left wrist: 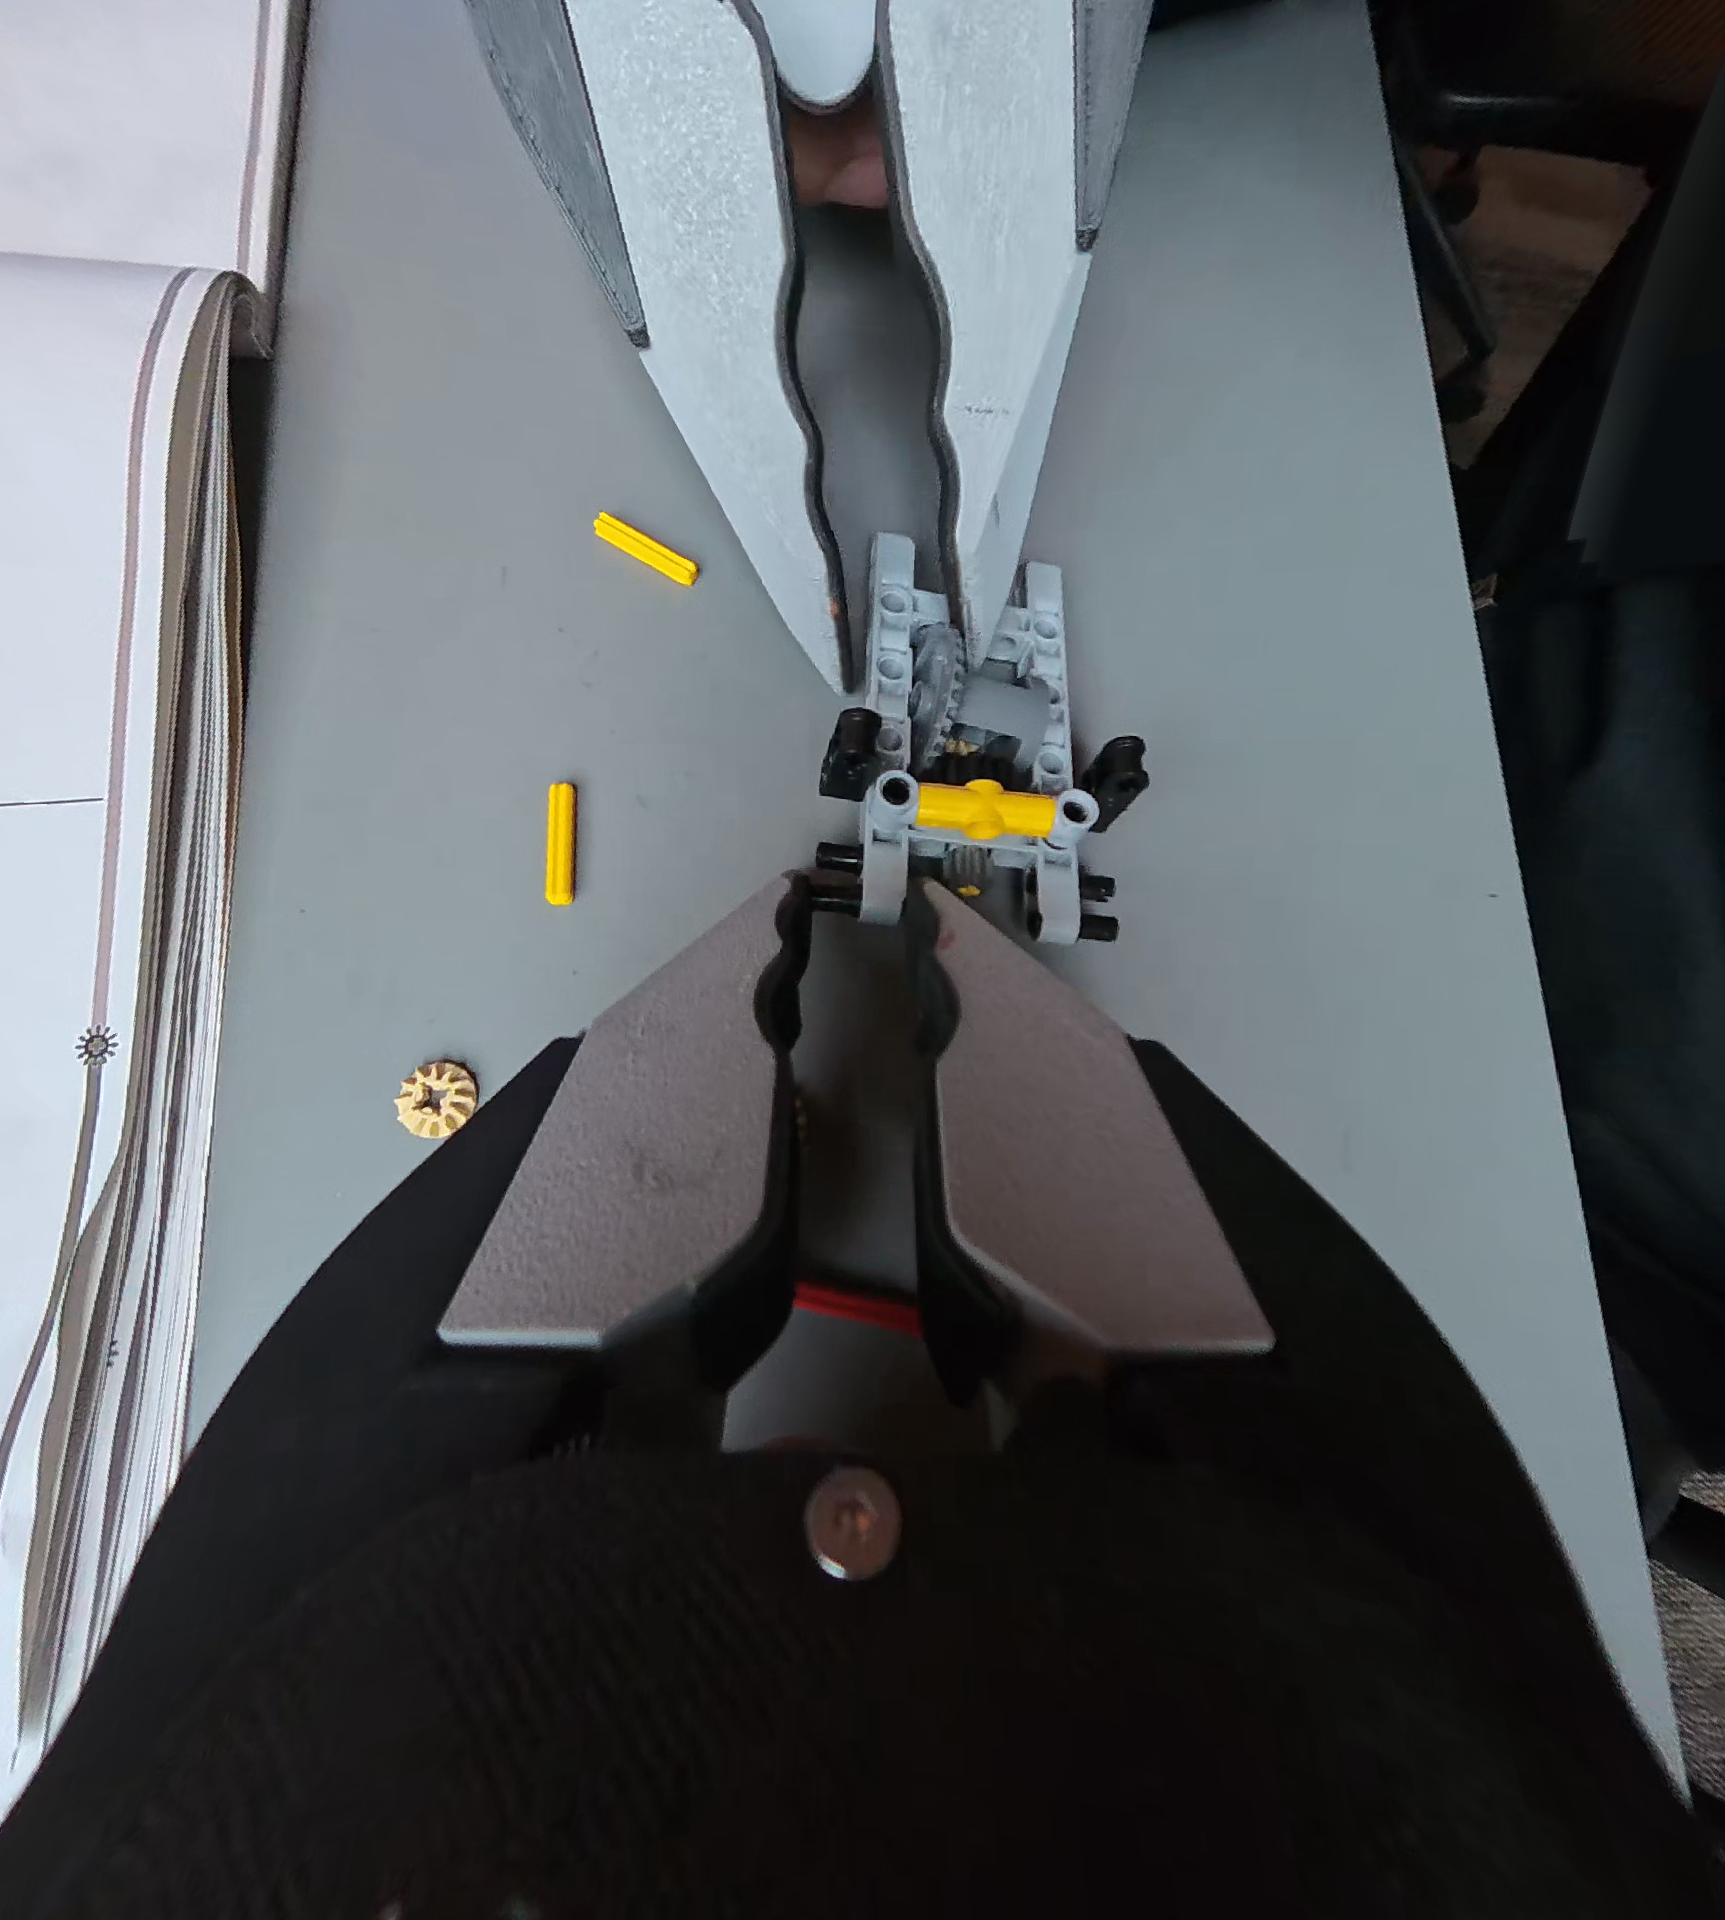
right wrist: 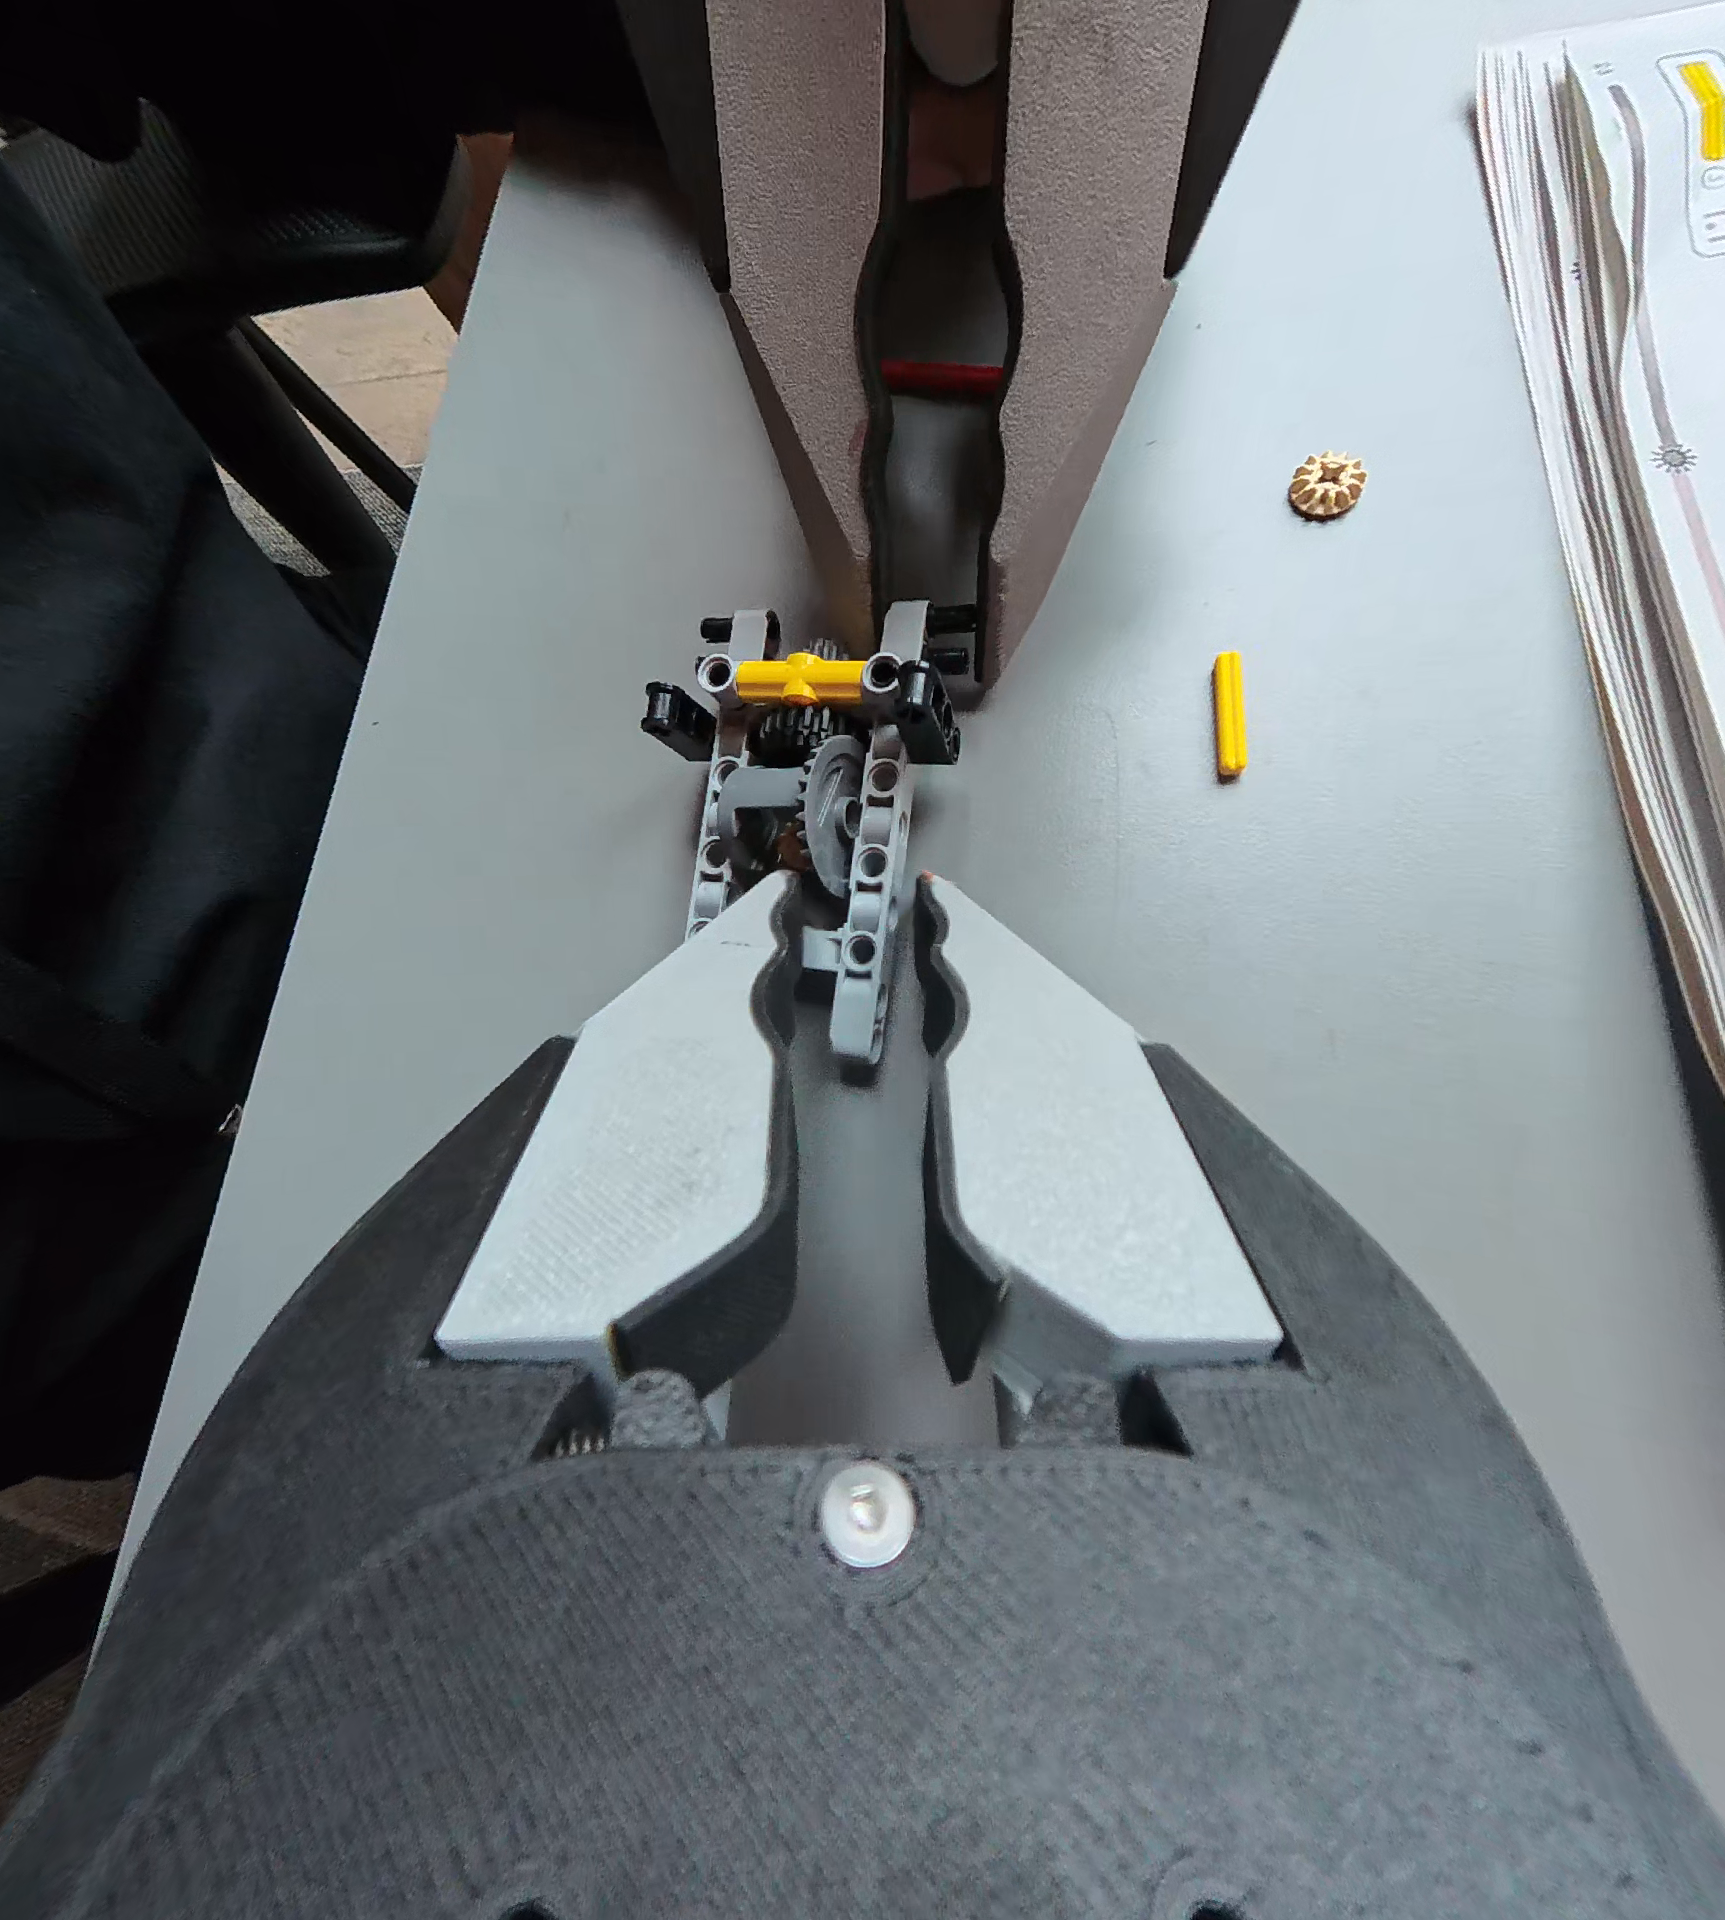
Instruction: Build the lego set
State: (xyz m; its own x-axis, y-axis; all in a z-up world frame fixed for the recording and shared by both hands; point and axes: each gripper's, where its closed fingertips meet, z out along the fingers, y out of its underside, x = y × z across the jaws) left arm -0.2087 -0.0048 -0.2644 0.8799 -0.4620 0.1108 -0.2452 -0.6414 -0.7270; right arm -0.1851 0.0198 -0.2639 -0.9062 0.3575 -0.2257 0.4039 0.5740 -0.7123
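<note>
On the smooth grey table (left wrist: 1253, 623), both hand-held grippers, left (left wrist: 863, 894) and right (right wrist: 853, 894), pinch the holed-beam lego assembly (left wrist: 972, 769).

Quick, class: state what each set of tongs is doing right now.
Left tongs: shut on the grey, black and yellow lego gear assembly.
Right tongs: shut on the same assembly's opposite end.
</note>
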